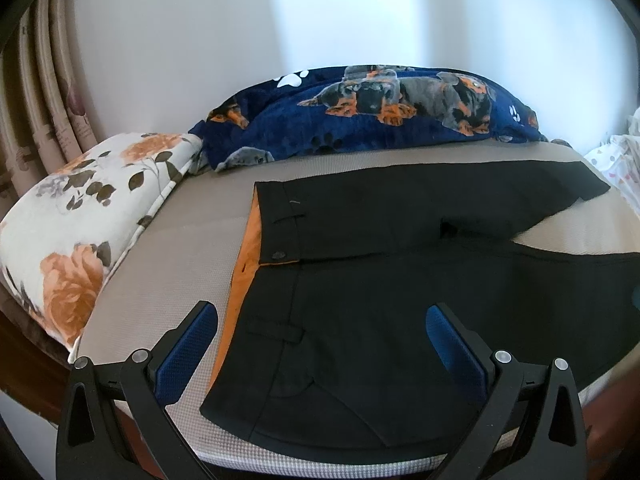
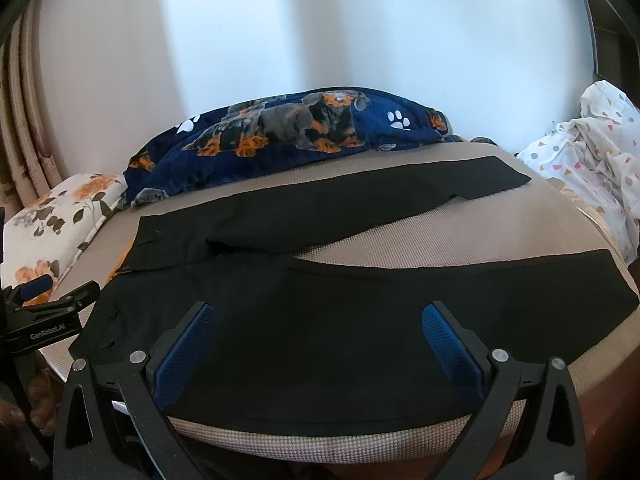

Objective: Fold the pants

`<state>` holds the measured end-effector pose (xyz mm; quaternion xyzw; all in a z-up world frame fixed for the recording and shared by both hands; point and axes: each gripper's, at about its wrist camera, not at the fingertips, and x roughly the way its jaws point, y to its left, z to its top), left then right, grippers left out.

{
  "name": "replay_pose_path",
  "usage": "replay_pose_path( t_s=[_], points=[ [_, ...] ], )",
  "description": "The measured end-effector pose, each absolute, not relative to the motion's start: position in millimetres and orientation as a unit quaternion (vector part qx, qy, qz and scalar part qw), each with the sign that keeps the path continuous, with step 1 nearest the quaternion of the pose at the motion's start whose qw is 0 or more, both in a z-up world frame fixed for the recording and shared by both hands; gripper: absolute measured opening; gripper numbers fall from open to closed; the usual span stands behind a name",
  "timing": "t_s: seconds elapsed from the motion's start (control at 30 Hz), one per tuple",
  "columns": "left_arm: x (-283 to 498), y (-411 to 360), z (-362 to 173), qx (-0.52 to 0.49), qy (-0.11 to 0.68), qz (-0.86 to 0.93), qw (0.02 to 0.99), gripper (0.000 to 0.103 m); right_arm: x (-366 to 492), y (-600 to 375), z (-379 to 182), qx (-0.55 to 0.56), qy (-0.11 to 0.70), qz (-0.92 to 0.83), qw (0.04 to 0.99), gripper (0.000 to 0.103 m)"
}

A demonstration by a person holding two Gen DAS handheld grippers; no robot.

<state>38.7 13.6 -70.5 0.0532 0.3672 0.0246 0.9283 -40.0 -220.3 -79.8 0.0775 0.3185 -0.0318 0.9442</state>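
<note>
In the left wrist view, the left gripper hung with its jaws wide apart, holding nothing, right above the waist of the black pants on the bed.

In the right wrist view, the right gripper was wide apart too, over the near leg. The legs lay spread flat, likely ready for folding.

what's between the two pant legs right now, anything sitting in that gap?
Nothing: between the far leg and near leg of the pants there is only a bare wedge of the beige mattress, clearest in the right wrist view.
</note>
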Motion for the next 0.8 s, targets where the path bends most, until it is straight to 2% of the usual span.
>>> replay_pose_path(
  t_s=[0.53, 0.67, 0.8],
  points=[
    [61, 24, -84, 0.047, 0.402, 0.002, 0.915, 0.103, -36, -225, -81, 0.081, 0.326, -0.033, 0.941, 0.103],
    [91, 50, -83, -0.006, 0.439, -0.006, 0.899, 0.103, -34, -228, -85, 0.083, 0.331, -0.033, 0.939, 0.103],
    [126, 88, -79, -0.058, 0.439, -0.011, 0.896, 0.103, -30, -230, -88, 0.085, 0.339, -0.035, 0.936, 0.103]
  ],
)
